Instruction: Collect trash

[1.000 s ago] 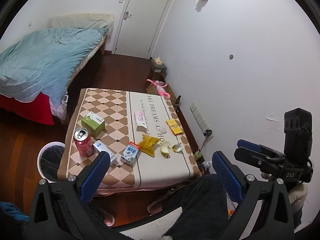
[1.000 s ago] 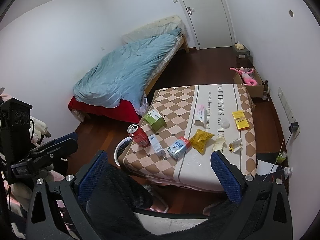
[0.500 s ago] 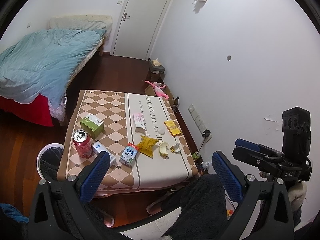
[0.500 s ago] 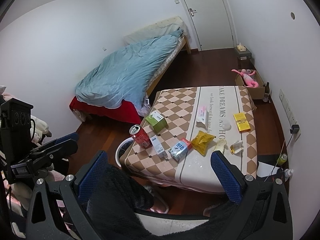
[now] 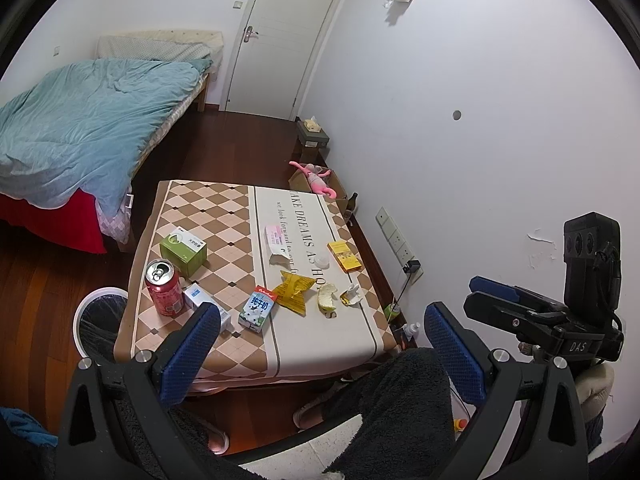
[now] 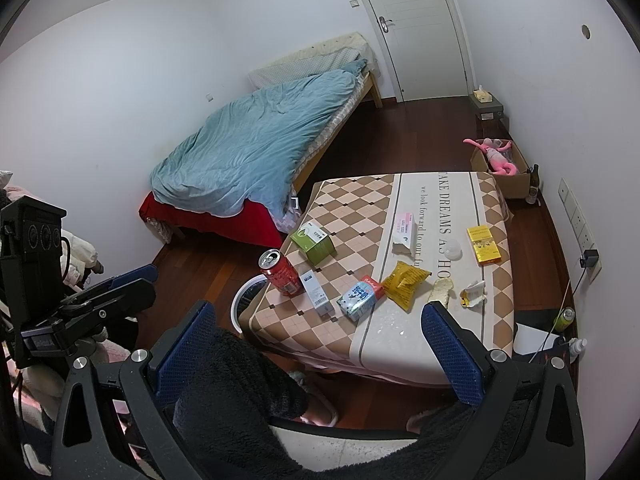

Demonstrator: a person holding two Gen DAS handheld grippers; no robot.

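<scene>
My left hand-held gripper (image 5: 320, 344) and right hand-held gripper (image 6: 320, 340): both wide, empty. Checkered-cloth worktop (image 5: 224, 208): glossy red aluminium can (image 5: 163, 288) near-left corner; crinkled yellow foil snack bag (image 5: 294, 289) right of can, beyond small blue-white milk carton (image 5: 258, 308).

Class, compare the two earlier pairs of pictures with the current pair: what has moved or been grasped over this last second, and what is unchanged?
Only the viewpoint drifted slightly; nothing was grasped or released. The left gripper and right gripper remain open and empty, above the person's lap, short of the table. The red can, milk carton, yellow wrapper and green box lie where they were.
</scene>
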